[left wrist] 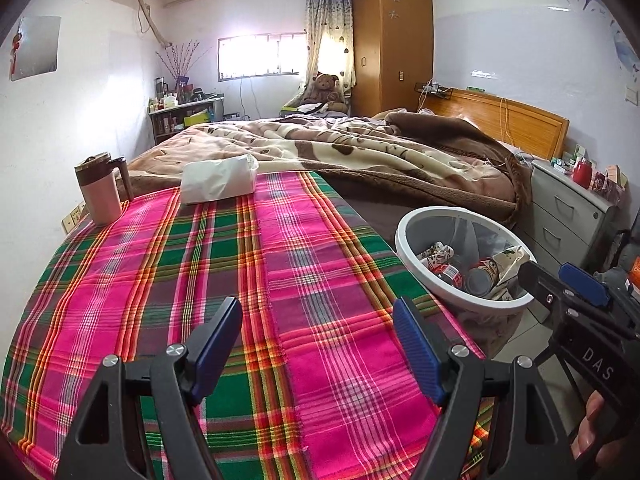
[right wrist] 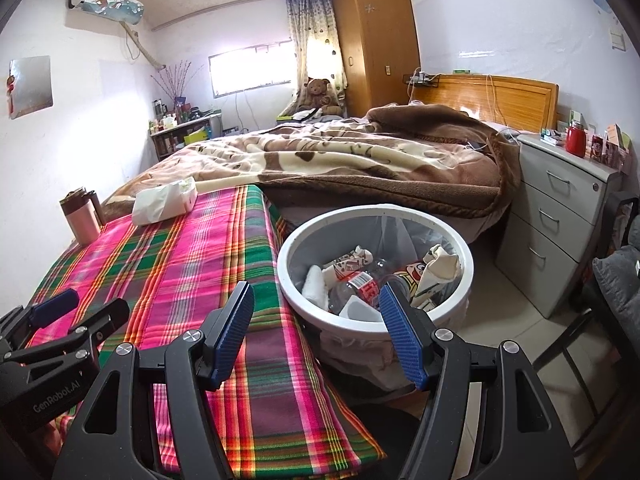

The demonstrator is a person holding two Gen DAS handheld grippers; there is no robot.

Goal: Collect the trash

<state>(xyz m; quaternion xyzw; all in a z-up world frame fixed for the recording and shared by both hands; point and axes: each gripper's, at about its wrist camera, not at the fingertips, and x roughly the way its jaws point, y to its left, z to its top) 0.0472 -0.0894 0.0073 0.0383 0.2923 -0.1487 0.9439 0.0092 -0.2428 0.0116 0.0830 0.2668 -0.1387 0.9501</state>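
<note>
1. Plaid cloth (left wrist: 280,280) in pink and green covered the table, with no loose scrap visible on it; one pink mug (left wrist: 100,188) stood at ten o'clock from the left gripper (left wrist: 316,344), one white tissue pack (left wrist: 218,178) at eleven.
2. The left gripper's jaws stood wide apart with nothing between them.
3. One white bin (right wrist: 296,240) sat beside the table edge, about twelve to one o'clock from the right gripper (right wrist: 316,332), the nearer of the two.
4. Inside lay the trash (right wrist: 360,284): at least one clear bottle, one can and several crumpled wrappers; exact count unclear.
5. The right gripper's jaws were likewise wide and empty.
</note>
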